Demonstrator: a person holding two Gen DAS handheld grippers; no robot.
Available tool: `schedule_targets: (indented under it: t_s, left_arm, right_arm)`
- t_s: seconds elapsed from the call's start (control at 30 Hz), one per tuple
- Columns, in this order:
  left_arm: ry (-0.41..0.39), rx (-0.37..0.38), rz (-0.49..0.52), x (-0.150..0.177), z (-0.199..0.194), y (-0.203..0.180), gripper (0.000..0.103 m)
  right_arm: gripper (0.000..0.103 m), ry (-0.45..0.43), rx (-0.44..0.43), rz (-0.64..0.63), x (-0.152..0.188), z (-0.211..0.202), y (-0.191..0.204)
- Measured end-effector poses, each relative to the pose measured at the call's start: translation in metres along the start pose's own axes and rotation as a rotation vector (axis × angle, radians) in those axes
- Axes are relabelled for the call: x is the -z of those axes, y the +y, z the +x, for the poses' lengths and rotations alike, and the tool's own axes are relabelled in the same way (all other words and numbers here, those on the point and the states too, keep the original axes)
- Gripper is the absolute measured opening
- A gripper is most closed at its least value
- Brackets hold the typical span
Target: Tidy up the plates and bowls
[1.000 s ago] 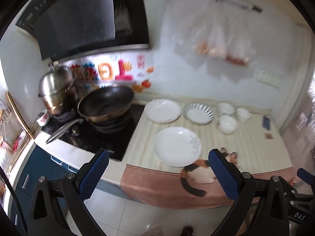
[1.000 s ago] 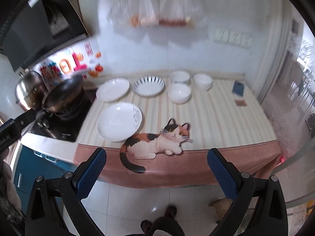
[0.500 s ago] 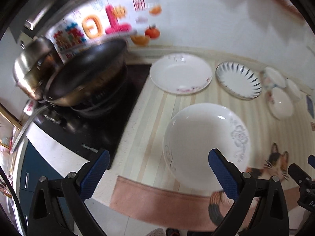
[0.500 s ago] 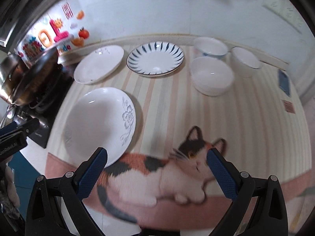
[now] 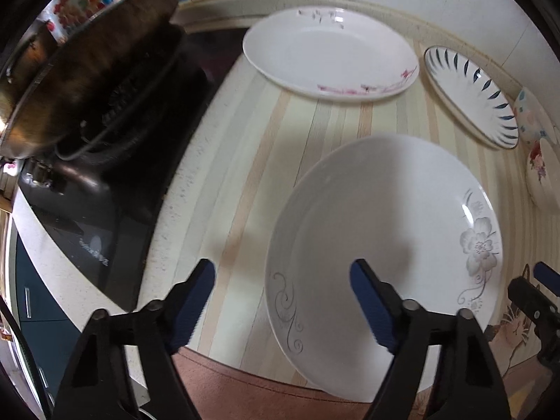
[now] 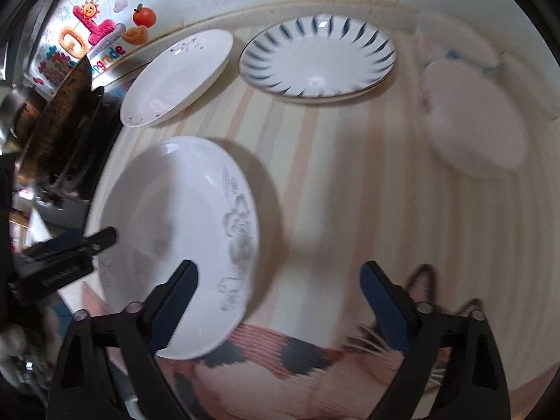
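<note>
The striped worktop (image 5: 245, 182) carries everything, with a cat-print mat (image 6: 266, 353) hanging over its near edge and a black hob (image 5: 115, 189) with a dark wok (image 5: 91, 70) at its left end. Of the crockery, the grey-flower plate (image 5: 378, 245) is the largest in view and lies nearest, its front rim reaching the mat; behind it, close to the wall, sit the pink-sprig plate (image 5: 329, 56) and, just beside that on the right, the blue-dash plate (image 6: 318, 56). Further right stand three white bowls, the closest being a plain-looking bowl (image 6: 476, 122), with a dotted bowl (image 6: 455, 45) behind it; they are blurred and partly cut off at the edge. All pieces lie singly and apart, none stacked, so the sorting looks barely begun: every plate has yet to be piled and every bowl nested. The left claw (image 5: 283, 301) hangs spread wide and empty over the left rim of the grey-flower plate, one finger above the bare worktop and the other above the plate's well, so that rim lies between them. The right claw (image 6: 276, 297) is likewise spread and holds nothing, poised over the same plate's right rim. My judgement is that this plate is the first to be lifted, probably onto one of the plates behind
</note>
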State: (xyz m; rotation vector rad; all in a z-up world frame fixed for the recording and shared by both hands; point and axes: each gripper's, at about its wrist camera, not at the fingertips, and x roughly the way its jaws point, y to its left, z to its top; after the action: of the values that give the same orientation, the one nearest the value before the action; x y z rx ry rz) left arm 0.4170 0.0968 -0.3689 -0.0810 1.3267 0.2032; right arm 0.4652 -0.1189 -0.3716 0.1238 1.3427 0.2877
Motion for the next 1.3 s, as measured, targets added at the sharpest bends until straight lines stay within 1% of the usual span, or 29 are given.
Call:
schedule_targets:
  t_s: [0.07, 0.1, 0.13, 0.17, 0.2, 0.23, 0.27, 0.3, 0.4, 0.43, 0.57, 0.7, 0.77, 0.8, 1.0, 1.07, 1.1, 1.2, 1.23, 1.3]
  left_arm:
    - [0.025, 0.029, -0.016, -0.001, 0.006, 0.003, 0.066]
    - [0.035, 0.037, -0.022, -0.001, 0.008, 0.005, 0.057]
    - [0.052, 0.052, -0.026, -0.001, 0.011, 0.007, 0.051]
    - [0.059, 0.063, -0.033, -0.001, 0.014, 0.008, 0.049]
    - [0.062, 0.074, -0.038, -0.004, 0.016, 0.007, 0.042]
    - [0.069, 0.093, -0.045, -0.005, 0.018, 0.008, 0.036]
    - [0.079, 0.114, -0.055, -0.004, 0.021, 0.009, 0.035]
    - [0.08, 0.113, -0.057, -0.004, 0.022, 0.01, 0.035]
    - [0.08, 0.118, -0.042, -0.001, 0.021, 0.009, 0.035]
    - [0.08, 0.132, -0.051, 0.003, 0.02, 0.011, 0.035]
    - [0.08, 0.144, -0.056, 0.01, 0.015, 0.015, 0.035]
    - [0.058, 0.141, -0.034, 0.022, 0.0, 0.006, 0.035]
    - [0.05, 0.151, -0.024, 0.028, -0.009, 0.0, 0.035]
    - [0.047, 0.159, -0.022, 0.027, -0.014, -0.002, 0.035]
    - [0.015, 0.196, 0.053, 0.045, -0.047, -0.031, 0.035]
    - [0.013, 0.21, 0.08, 0.045, -0.052, -0.041, 0.035]
    - [0.014, 0.211, 0.092, 0.041, -0.051, -0.054, 0.035]
    - [0.013, 0.231, 0.147, 0.045, -0.056, -0.074, 0.035]
    - [0.015, 0.235, 0.157, 0.04, -0.053, -0.081, 0.035]
    - [0.02, 0.244, 0.184, 0.041, -0.05, -0.104, 0.035]
  right_arm:
    - [0.074, 0.031, -0.048, 0.016, -0.007, 0.012, -0.001]
    - [0.07, 0.041, -0.068, 0.021, -0.01, 0.016, 0.0]
    - [0.063, 0.048, -0.081, 0.024, -0.011, 0.019, 0.001]
    - [0.054, 0.053, -0.098, 0.027, -0.014, 0.023, 0.001]
    - [0.048, 0.056, -0.114, 0.028, -0.016, 0.026, 0.001]
    - [0.033, 0.062, -0.134, 0.029, -0.019, 0.031, 0.002]
    - [0.02, 0.071, -0.151, 0.03, -0.021, 0.036, 0.003]
    - [0.018, 0.079, -0.163, 0.033, -0.022, 0.039, 0.004]
    - [0.017, 0.071, -0.161, 0.039, -0.022, 0.043, 0.007]
    - [0.017, 0.072, -0.164, 0.041, -0.023, 0.043, 0.007]
    - [0.017, 0.098, -0.188, 0.064, -0.023, 0.043, 0.001]
    - [0.017, 0.094, -0.193, 0.082, -0.018, 0.029, -0.011]
    - [0.017, 0.089, -0.193, 0.093, -0.014, 0.018, -0.019]
    - [0.017, 0.085, -0.194, 0.1, -0.012, 0.013, -0.025]
    - [0.017, 0.063, -0.168, 0.149, 0.007, -0.024, -0.062]
    - [0.017, 0.054, -0.161, 0.174, 0.015, -0.035, -0.078]
    - [0.017, 0.051, -0.151, 0.181, 0.019, -0.04, -0.085]
    - [0.017, 0.036, -0.128, 0.215, 0.032, -0.053, -0.108]
    - [0.017, 0.034, -0.123, 0.227, 0.035, -0.056, -0.115]
    - [0.017, 0.031, -0.109, 0.255, 0.043, -0.061, -0.129]
